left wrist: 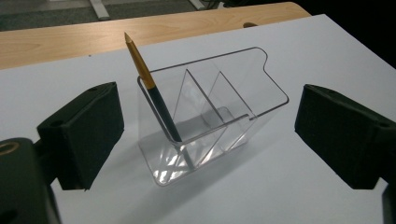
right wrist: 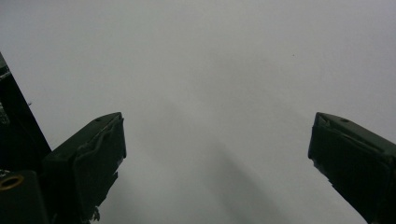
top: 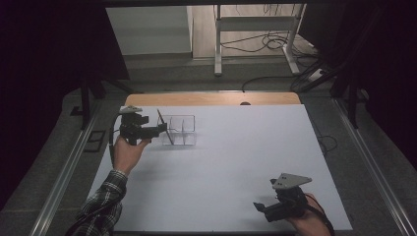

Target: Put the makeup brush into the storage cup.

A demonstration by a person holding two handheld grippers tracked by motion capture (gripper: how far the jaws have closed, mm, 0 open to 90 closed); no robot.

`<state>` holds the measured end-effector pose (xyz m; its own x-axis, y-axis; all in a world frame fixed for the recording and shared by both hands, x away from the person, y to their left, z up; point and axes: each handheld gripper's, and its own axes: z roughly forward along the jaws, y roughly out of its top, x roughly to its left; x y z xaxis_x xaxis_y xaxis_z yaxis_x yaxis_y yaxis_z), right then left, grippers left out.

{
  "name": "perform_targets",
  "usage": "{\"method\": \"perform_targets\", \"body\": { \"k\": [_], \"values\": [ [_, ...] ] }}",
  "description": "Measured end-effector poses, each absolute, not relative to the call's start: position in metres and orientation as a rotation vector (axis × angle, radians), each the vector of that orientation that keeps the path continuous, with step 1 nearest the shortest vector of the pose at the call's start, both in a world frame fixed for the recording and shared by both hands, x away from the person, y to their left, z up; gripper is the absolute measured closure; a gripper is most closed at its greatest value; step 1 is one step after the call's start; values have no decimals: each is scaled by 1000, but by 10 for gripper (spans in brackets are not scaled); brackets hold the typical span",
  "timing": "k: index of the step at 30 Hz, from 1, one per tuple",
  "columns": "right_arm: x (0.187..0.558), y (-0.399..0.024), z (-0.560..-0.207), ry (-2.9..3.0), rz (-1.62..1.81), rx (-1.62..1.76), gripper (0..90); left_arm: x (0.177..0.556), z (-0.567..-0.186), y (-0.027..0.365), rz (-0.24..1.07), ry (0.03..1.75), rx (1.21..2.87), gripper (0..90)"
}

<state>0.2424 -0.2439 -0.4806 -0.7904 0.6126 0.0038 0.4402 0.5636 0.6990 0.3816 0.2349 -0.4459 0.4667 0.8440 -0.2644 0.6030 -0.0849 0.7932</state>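
At the left of the high view, the left gripper [top: 156,129] sits just beside a clear holder [top: 180,130] near the table's [top: 226,162] far left corner, its jaws pointing right toward the holder. In the left gripper view those 2 jaws stand wide apart with nothing pressed between them, so this tool is released. The holder lies dead ahead between the jaws, a little beyond their tips; it has 3 compartments [left wrist: 212,105] set side by side. A pen [left wrist: 154,95] stands in the compartment nearest the gripper, its dark lower end down at the front corner and its gold tip up, tilted back and to the left in that view. Its long axis is steep but not upright, and it leans on the holder's rim. By my reading the pen is already placed and free of the jaws, so the coming move is a straight pull back along the gripper's own line, away from the holder, keeping clear of the leaning gold tip. The left hand is by far the nearer to pen and holder. Far to the right, at the near edge, the right gripper [top: 261,209] rests well apart from them, jaws spread over bare table and grasping nothing.
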Motion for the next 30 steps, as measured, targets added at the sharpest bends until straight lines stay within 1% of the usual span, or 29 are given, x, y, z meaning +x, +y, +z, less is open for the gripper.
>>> {"method": "perform_targets", "body": {
  "k": [24, 30],
  "values": [
    [242, -243, -481, 2559, 1035, 870, 43, 360, -443, 212, 355, 1119, 1898, 44],
    [242, -243, -481, 2560, 1034, 871, 43, 354, -442, 208, 341, 1092, 1912, 40]
  ]
}}
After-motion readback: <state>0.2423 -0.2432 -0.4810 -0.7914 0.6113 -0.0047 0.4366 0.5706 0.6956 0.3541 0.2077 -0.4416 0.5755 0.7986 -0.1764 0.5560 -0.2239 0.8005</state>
